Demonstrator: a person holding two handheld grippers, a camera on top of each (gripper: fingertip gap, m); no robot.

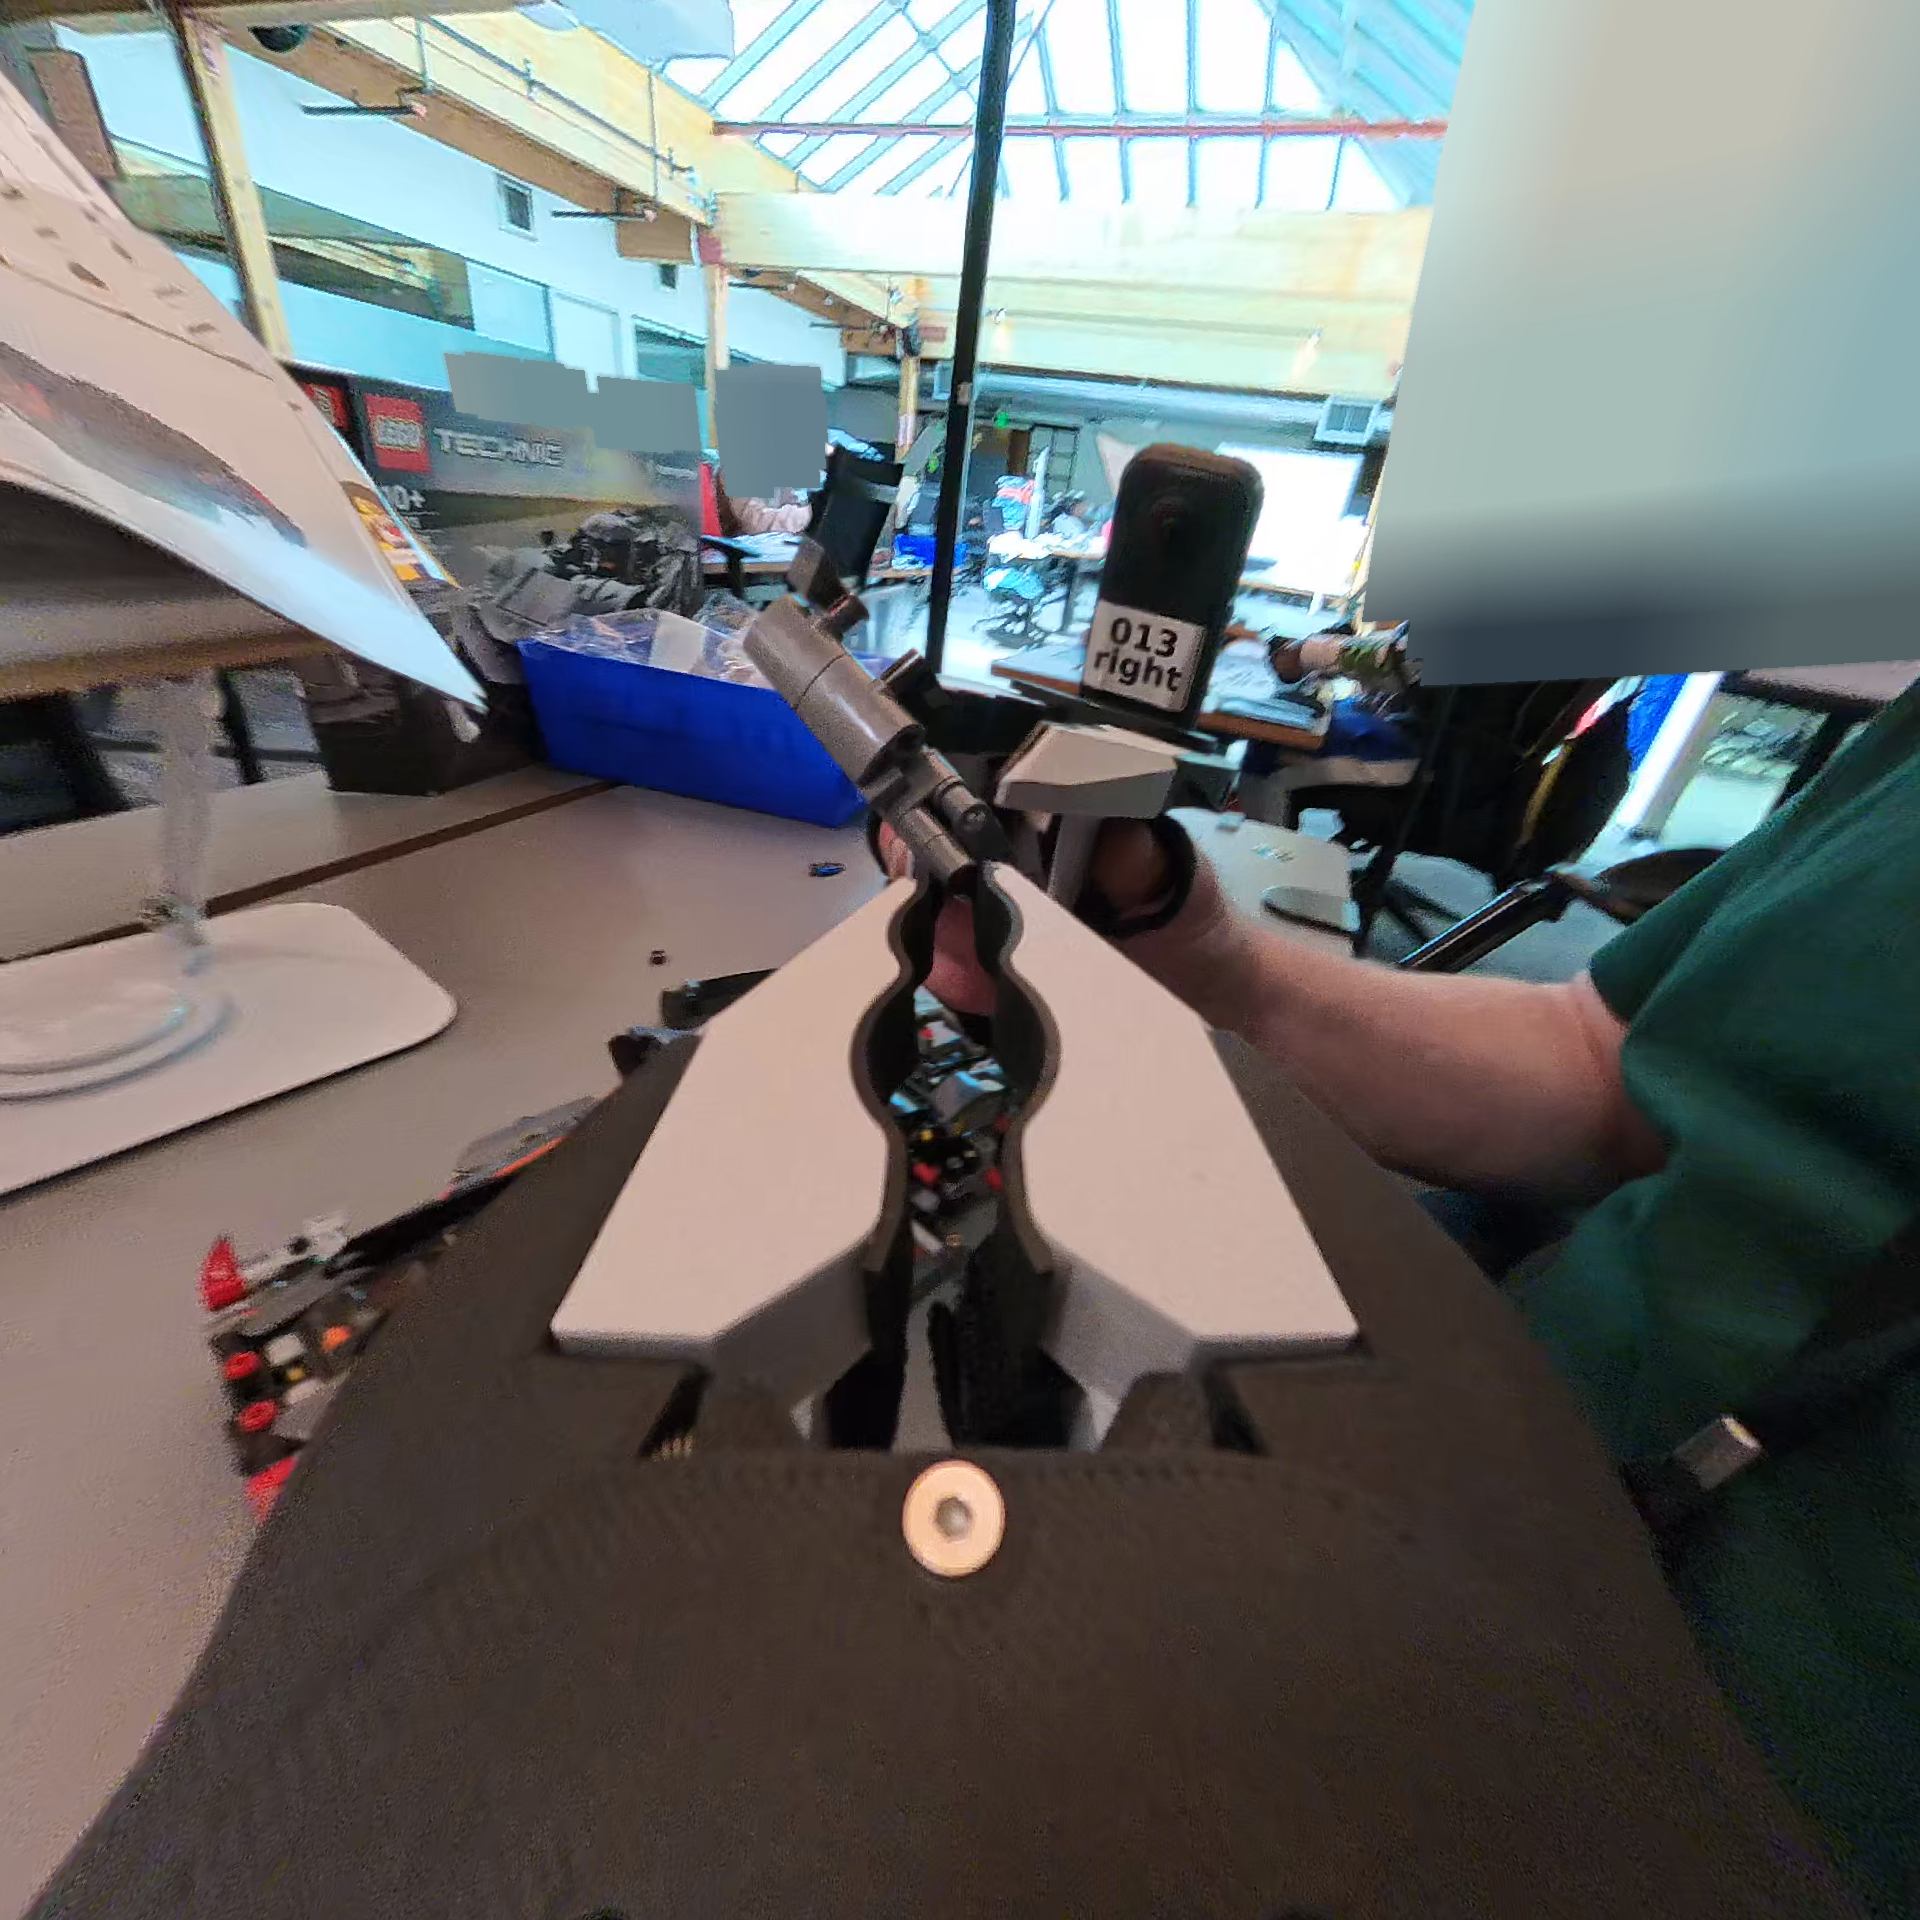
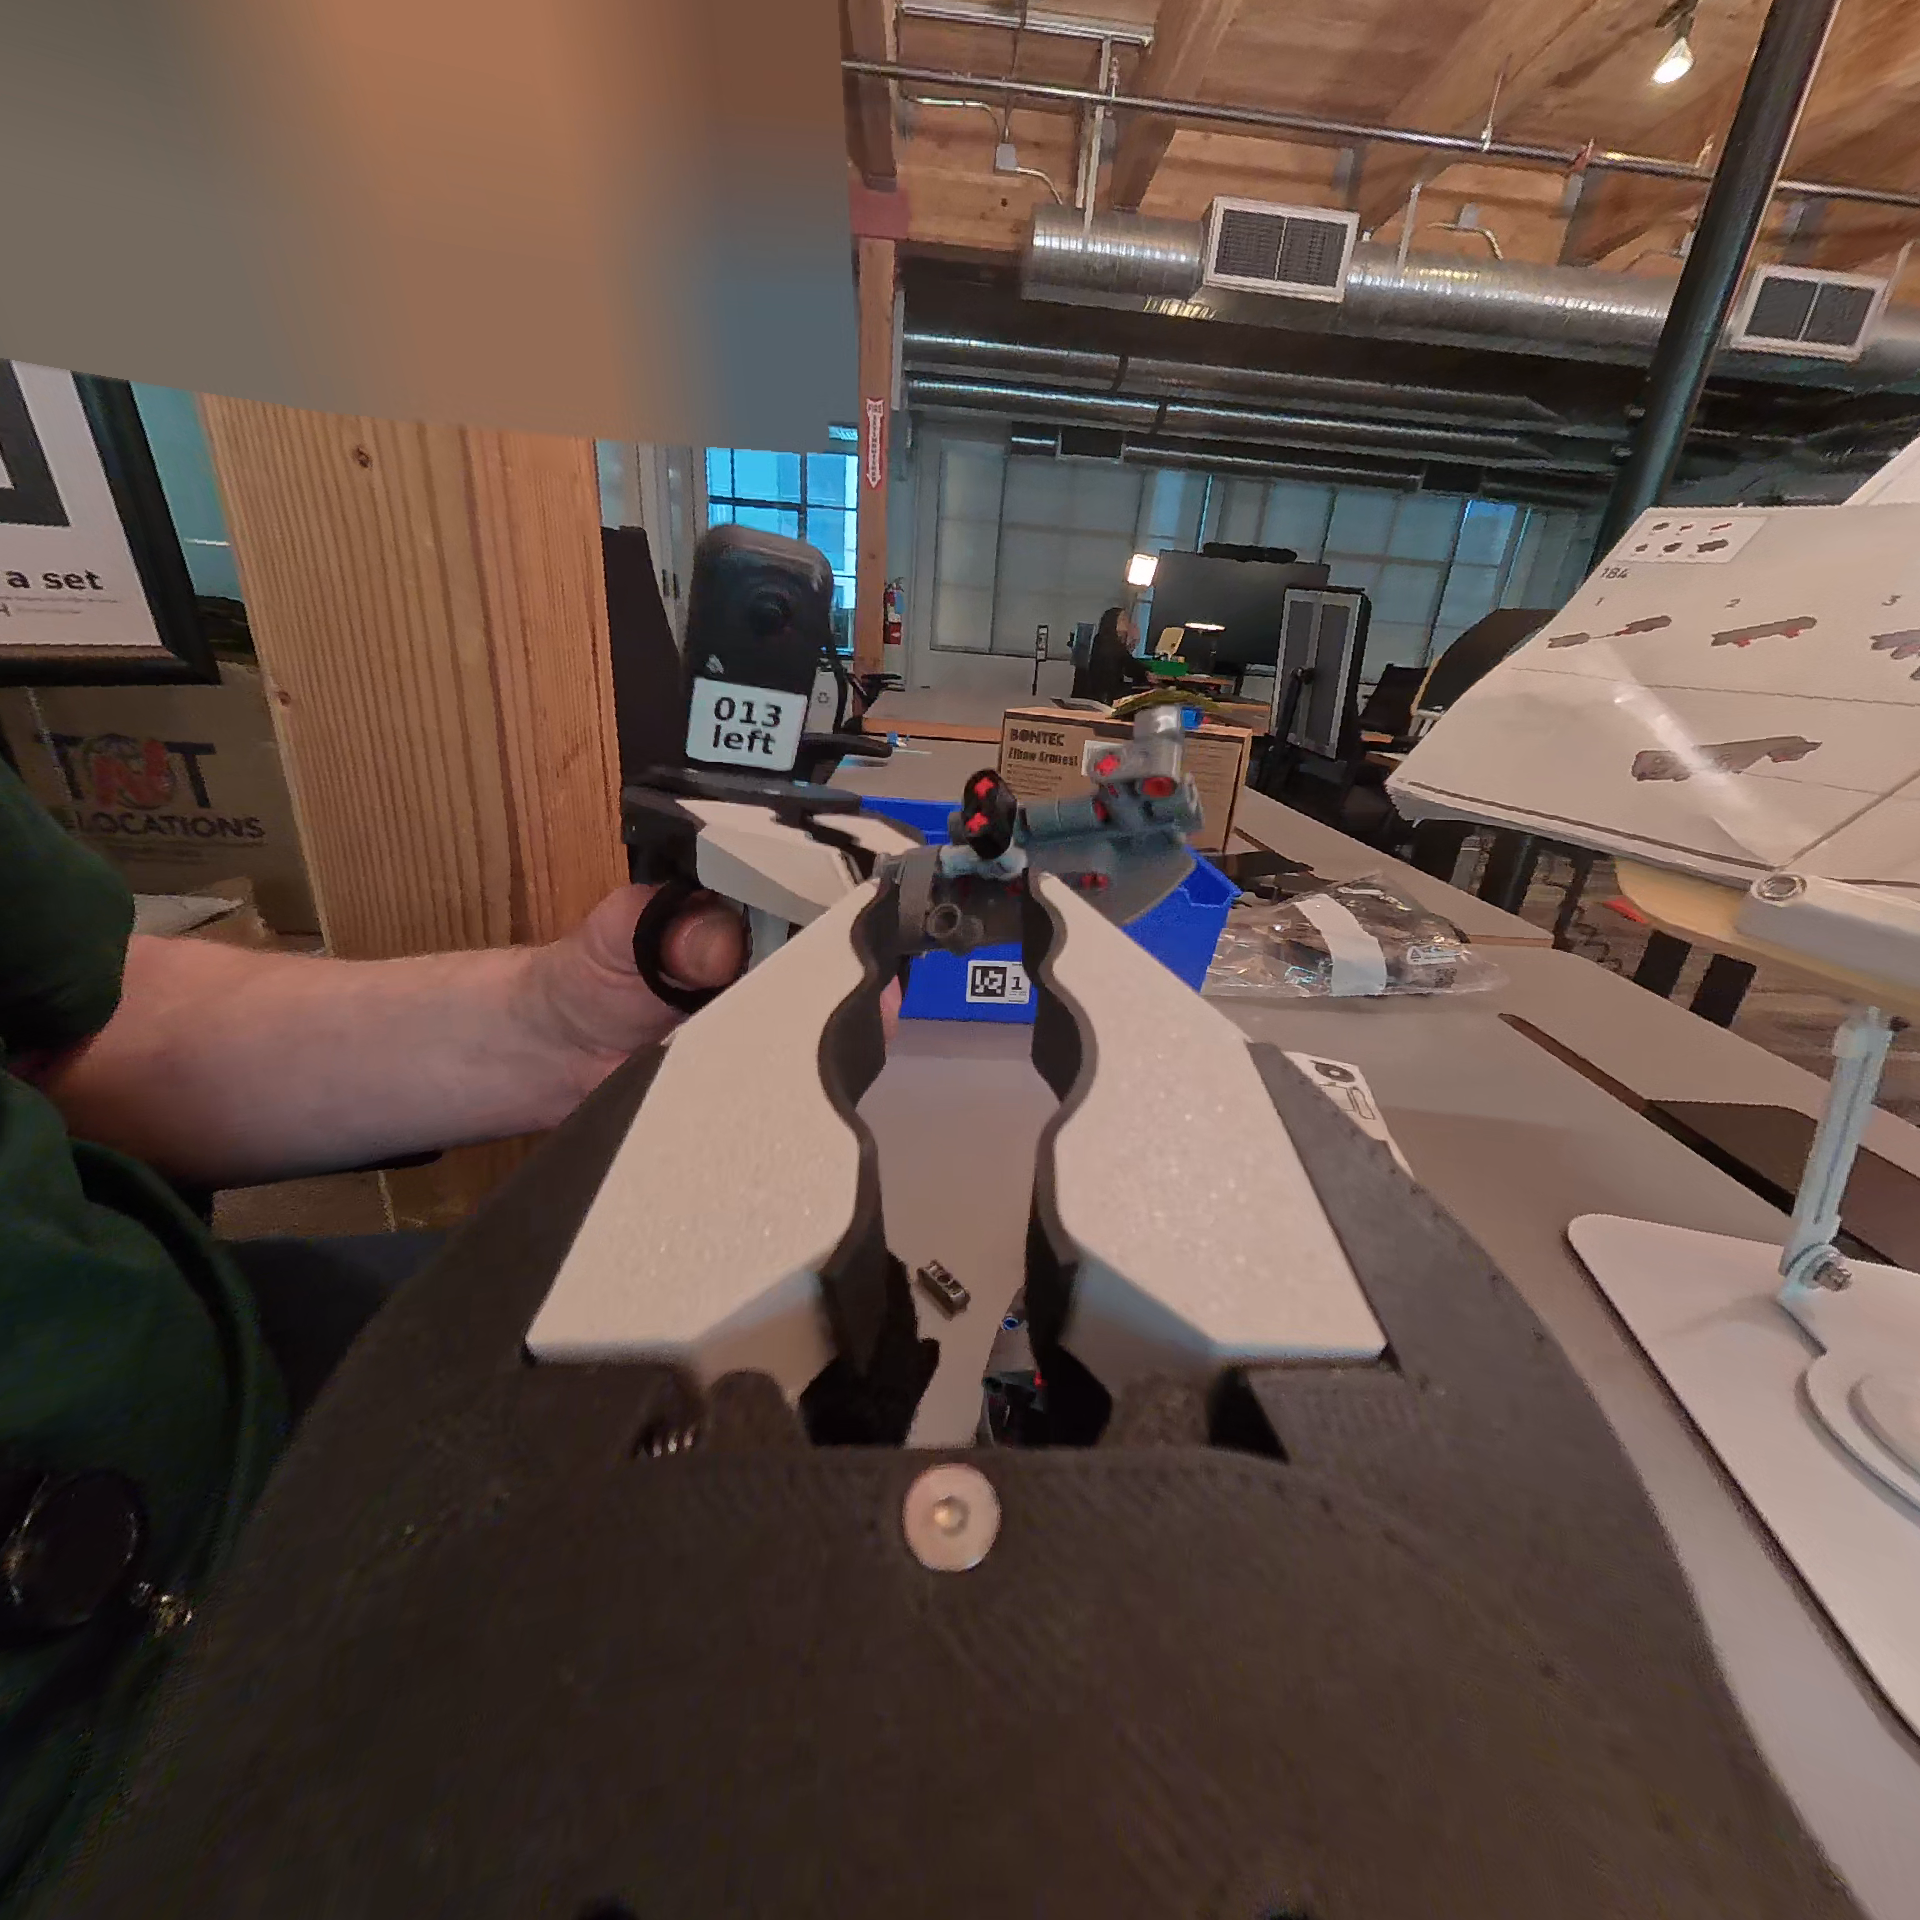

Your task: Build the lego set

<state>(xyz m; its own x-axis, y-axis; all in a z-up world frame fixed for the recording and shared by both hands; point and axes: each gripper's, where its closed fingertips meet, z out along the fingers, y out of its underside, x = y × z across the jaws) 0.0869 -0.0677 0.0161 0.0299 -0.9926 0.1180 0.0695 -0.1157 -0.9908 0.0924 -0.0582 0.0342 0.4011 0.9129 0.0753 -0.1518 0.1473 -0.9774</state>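
A grey lego assembly (image 1: 842, 707) of tube-like parts is held up in the air between both grippers. My left gripper (image 1: 951, 883) is shut on its lower end, and the assembly slants up and to the left from the tips. In the right wrist view the same assembly (image 2: 1101, 821) shows red pins. My right gripper (image 2: 956, 899) is closed on its near dark grey end. The right gripper (image 1: 1081, 774) shows just behind the assembly in the left wrist view. The left gripper (image 2: 831, 842) reaches in from the left in the right wrist view.
A partial build with red pins (image 1: 281, 1340) and loose parts lie on the grey table (image 1: 540, 935). A blue bin (image 1: 675, 727) and the set's box (image 1: 520, 468) stand behind. An open instruction booklet (image 2: 1683, 707) rests on a white stand (image 2: 1745, 1340). Plastic bags (image 2: 1351, 945) lie beside the bin. Less than 4 cm separates the two grippers' tips.
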